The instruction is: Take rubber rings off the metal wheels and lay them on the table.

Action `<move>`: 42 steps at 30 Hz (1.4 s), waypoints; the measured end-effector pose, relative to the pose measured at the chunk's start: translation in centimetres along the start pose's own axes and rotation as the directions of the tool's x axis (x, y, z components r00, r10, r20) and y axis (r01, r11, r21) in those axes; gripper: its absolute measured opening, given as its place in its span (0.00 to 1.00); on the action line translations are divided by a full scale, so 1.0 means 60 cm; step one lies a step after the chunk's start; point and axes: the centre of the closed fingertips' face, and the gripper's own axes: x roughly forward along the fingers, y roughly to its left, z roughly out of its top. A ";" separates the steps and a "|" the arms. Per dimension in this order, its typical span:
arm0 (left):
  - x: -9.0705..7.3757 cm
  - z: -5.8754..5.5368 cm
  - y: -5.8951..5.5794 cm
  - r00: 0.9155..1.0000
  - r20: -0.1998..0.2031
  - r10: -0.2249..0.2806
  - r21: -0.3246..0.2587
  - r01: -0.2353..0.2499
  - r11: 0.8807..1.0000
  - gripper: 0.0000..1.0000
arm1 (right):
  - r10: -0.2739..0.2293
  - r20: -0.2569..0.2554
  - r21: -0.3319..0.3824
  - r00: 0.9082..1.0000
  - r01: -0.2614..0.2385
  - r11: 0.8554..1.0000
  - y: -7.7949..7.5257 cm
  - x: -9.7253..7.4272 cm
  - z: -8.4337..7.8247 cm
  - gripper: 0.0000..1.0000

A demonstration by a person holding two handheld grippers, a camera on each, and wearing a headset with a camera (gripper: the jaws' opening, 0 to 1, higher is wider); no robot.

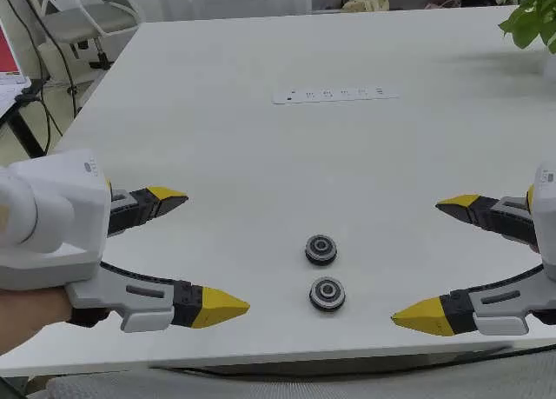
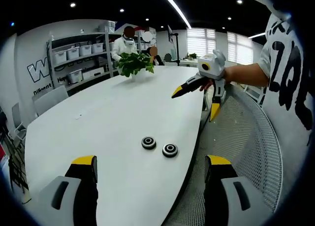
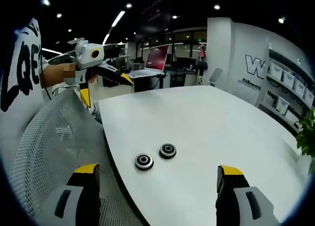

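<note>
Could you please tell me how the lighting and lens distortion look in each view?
Head view: soft, even light; both metal wheels are sharp, with only faint shadows on the table. Left gripper view: the fisheye curves the table's edge; a ceiling strip light glows bright. Right gripper view: the same curving; the background looks dimmer.

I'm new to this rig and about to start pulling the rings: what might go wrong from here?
The near wheel lies close to the front edge of the table; a sideways nudge might send it off. The far wheel sits right beside it, so the open left hand-held gripper or right hand-held gripper could knock one while closing on the other. Both lie flat, so the pointed tips may slip off the low rubber rings.
</note>
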 end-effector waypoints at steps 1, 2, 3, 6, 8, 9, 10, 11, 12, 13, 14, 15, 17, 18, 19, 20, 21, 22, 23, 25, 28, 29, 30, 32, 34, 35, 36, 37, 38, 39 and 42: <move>0.000 0.000 0.000 1.000 0.000 0.000 -0.001 0.000 1.000 0.88 | 0.002 -0.001 0.002 1.000 -0.002 1.000 0.001 0.000 -0.001 0.95; 0.000 0.000 -0.001 1.000 0.000 0.000 -0.002 0.000 1.000 0.88 | 0.004 0.000 0.002 1.000 -0.004 1.000 0.001 0.000 -0.001 0.95; 0.000 0.000 -0.001 1.000 -0.001 0.000 -0.002 0.000 1.000 0.88 | 0.006 0.000 0.002 1.000 -0.006 1.000 0.002 0.000 0.000 0.95; -0.001 -0.001 -0.001 1.000 -0.004 0.001 -0.002 -0.001 1.000 0.88 | 0.007 -0.002 0.000 1.000 -0.007 1.000 0.003 0.001 -0.001 0.95; -0.001 -0.001 -0.001 1.000 -0.005 0.002 -0.004 -0.003 1.000 0.89 | 0.007 -0.004 0.002 1.000 -0.007 1.000 0.003 0.001 -0.003 0.96; -0.001 -0.002 -0.001 1.000 -0.006 0.003 -0.005 -0.003 1.000 0.89 | 0.008 -0.004 0.003 1.000 -0.008 1.000 0.003 0.001 -0.003 0.96; -0.001 -0.002 -0.001 1.000 -0.006 0.002 -0.005 -0.002 1.000 0.89 | 0.010 -0.003 0.006 1.000 -0.010 1.000 0.003 0.001 -0.003 0.96; 0.000 -0.002 -0.001 1.000 -0.006 0.002 -0.006 -0.002 1.000 0.89 | 0.011 -0.004 0.006 1.000 -0.011 1.000 0.003 0.002 -0.004 0.96; 0.000 -0.002 -0.002 1.000 -0.006 0.002 -0.007 -0.002 1.000 0.89 | 0.011 -0.007 0.005 1.000 -0.011 1.000 0.003 0.002 -0.005 0.96; 0.000 -0.003 -0.002 1.000 -0.007 0.002 -0.006 -0.002 1.000 0.89 | 0.010 -0.010 0.003 1.000 -0.010 1.000 0.003 0.002 -0.006 0.96; 0.001 -0.003 -0.003 1.000 -0.008 -0.001 -0.006 0.001 1.000 0.89 | 0.011 -0.015 -0.001 1.000 -0.011 1.000 0.004 0.003 -0.008 0.96; 0.001 -0.003 -0.003 1.000 -0.008 -0.001 -0.006 0.001 1.000 0.89 | 0.011 -0.016 -0.002 1.000 -0.011 1.000 0.004 0.003 -0.008 0.96; 0.003 -0.004 -0.005 1.000 -0.010 -0.004 -0.005 0.004 1.000 0.89 | 0.014 -0.026 -0.017 1.000 -0.015 1.000 0.006 0.004 -0.011 0.96; 0.003 -0.005 -0.005 1.000 -0.012 -0.006 -0.005 0.006 1.000 0.89 | 0.015 -0.030 -0.020 0.999 -0.016 1.000 0.007 0.004 -0.012 0.96; 0.003 -0.005 -0.006 1.000 -0.013 -0.006 -0.004 0.006 1.000 0.89 | 0.016 -0.032 -0.020 0.999 -0.016 1.000 0.006 0.004 -0.013 0.96; 0.003 -0.005 -0.006 1.000 -0.014 -0.007 -0.003 0.007 1.000 0.89 | 0.016 -0.033 -0.020 0.999 -0.017 1.000 0.006 0.004 -0.014 0.96; 0.003 -0.005 -0.006 1.000 -0.014 -0.008 -0.003 0.008 1.000 0.89 | 0.016 -0.031 -0.018 0.999 -0.017 1.000 0.006 0.004 -0.012 0.96; 0.003 -0.005 -0.007 1.000 -0.013 -0.009 -0.002 0.009 1.000 0.89 | 0.016 -0.029 -0.016 0.999 -0.017 1.000 0.006 0.004 -0.012 0.96; 0.003 -0.005 -0.007 1.000 -0.012 -0.011 0.000 0.011 1.000 0.89 | 0.018 -0.026 -0.012 1.000 -0.018 1.000 0.007 0.004 -0.011 0.95; 0.003 -0.005 -0.008 1.000 -0.011 -0.010 0.003 0.010 1.000 0.89 | 0.021 -0.024 -0.011 0.999 -0.021 1.000 0.007 0.004 -0.011 0.95; 0.003 -0.005 -0.009 1.000 -0.011 -0.015 0.002 0.015 1.000 0.89 | 0.021 -0.030 -0.013 0.999 -0.022 1.000 0.008 0.004 -0.013 0.95; 0.003 -0.005 -0.009 1.000 -0.012 -0.016 0.003 0.016 1.000 0.89 | 0.022 -0.031 -0.013 0.999 -0.023 1.000 0.008 0.004 -0.013 0.95; 0.003 -0.005 -0.009 1.000 -0.013 -0.017 0.005 0.017 1.000 0.89 | 0.022 -0.031 -0.014 0.999 -0.023 1.000 0.008 0.004 -0.013 0.95; 0.003 -0.005 -0.010 1.000 -0.015 -0.020 0.007 0.020 1.000 0.89 | 0.022 -0.029 -0.014 0.999 -0.022 1.000 0.009 0.004 -0.012 0.95; 0.004 -0.005 -0.011 1.000 -0.015 -0.023 0.010 0.023 1.000 0.88 | 0.021 -0.028 -0.013 0.999 -0.022 1.000 0.008 0.004 -0.012 0.95; 0.004 -0.005 -0.011 1.000 -0.017 -0.024 0.010 0.024 1.000 0.88 | 0.021 -0.027 -0.013 0.999 -0.022 1.000 0.008 0.004 -0.011 0.94; 0.005 -0.005 -0.011 1.000 -0.018 -0.025 0.011 0.025 1.000 0.88 | 0.021 -0.026 -0.013 0.999 -0.022 1.000 0.008 0.003 -0.011 0.94; 0.005 -0.005 -0.010 1.000 -0.019 -0.024 0.013 0.025 1.000 0.88 | 0.021 -0.024 -0.012 0.999 -0.021 1.000 0.008 0.003 -0.010 0.94; 0.006 -0.006 -0.009 1.000 -0.021 -0.023 0.014 0.024 1.000 0.88 | 0.020 -0.021 -0.013 1.000 -0.020 1.000 0.009 0.003 -0.009 0.94; 0.006 -0.006 -0.009 0.999 -0.021 -0.024 0.015 0.024 1.000 0.88 | 0.020 -0.018 -0.013 1.000 -0.020 1.000 0.009 0.003 -0.008 0.94; 0.008 -0.007 -0.010 0.999 -0.020 -0.031 0.015 0.031 0.999 0.87 | 0.024 -0.013 -0.019 1.000 -0.024 1.000 0.010 0.003 -0.006 0.93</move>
